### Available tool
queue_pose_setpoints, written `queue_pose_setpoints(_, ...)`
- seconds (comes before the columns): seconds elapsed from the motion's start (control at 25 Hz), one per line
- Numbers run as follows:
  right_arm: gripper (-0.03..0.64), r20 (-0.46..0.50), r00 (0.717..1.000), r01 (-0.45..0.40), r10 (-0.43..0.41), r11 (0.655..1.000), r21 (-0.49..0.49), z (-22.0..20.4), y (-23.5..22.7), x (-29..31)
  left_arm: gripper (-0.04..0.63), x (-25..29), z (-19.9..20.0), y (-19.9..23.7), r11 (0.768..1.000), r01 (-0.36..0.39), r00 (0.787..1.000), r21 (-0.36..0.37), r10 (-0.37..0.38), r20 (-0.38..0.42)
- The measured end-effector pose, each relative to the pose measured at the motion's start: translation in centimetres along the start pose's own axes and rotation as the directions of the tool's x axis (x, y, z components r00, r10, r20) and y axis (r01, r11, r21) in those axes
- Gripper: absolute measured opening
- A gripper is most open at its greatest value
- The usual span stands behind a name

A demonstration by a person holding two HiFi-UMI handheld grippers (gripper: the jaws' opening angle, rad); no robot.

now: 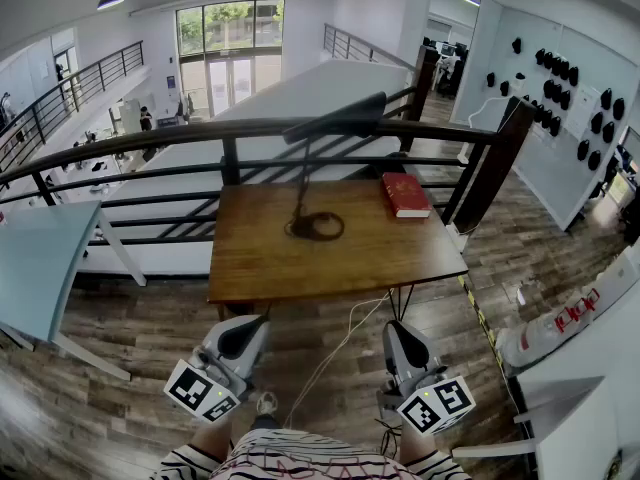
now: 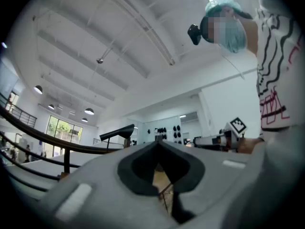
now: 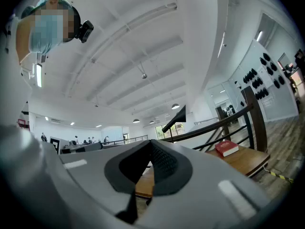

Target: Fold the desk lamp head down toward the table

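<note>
Centrally, a wooden table (railing behind) bears the lamp.

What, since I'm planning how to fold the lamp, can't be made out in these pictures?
- Hinge of the lamp: head view, too small and dark against the railing.
- Base of the lamp: in the left gripper view it is hidden behind the left gripper; in the right gripper view, behind the right gripper.
- Title of the book: too small in the head view and the right gripper view.
</note>
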State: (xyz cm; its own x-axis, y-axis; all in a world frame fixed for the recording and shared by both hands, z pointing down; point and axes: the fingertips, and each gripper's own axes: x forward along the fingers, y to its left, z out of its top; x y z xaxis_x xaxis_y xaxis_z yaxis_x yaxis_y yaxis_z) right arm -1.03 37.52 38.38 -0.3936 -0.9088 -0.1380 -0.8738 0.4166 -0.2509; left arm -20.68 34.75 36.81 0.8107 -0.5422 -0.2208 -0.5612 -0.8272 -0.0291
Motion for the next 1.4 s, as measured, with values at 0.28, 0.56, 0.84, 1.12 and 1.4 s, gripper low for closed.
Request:
queue_pose_setpoints(0.28,0.068,-0.017,1.000,-0.025,0.024,0.998,-0.050,-0.7,-0.3,0.7,0.003,1.3,-0.7,-0.4,1.000,0.024,1.000,0.010,-0.024,0.013)
queue_pose_setpoints(0.56,0.224,-0.034,0.999,-0.013,0.013,1.000,-0.009,-2.0,-2.6,3.5,0.197,3.9,-3.1,1.9,0.999,0.047,0.999,-0.014,-0.047,-0.022)
queue_pose_setpoints(0.84,0.235,-0.030,1.000,0.002,-0.002,1.000,-0.018,-1.5,-5.4,10.8,0.221,8.5,-4.5,8.7,0.996,0.081,0.996,-0.035,-0.082,-0.035)
queue_pose_setpoints(1.12,0.244,-0.023,1.000,0.015,-0.016,1.000,-0.021,-1.3,-8.0,20.8,0.225,13.1,-5.2,18.5,0.994,0.098,0.995,-0.043,-0.099,-0.029)
queue_pose_setpoints(1.4,0.244,-0.002,0.999,0.047,-0.047,0.998,-0.030,-0.5,-10.7,29.0,0.225,17.1,-6.1,26.4,0.992,0.117,0.992,-0.055,-0.119,-0.044)
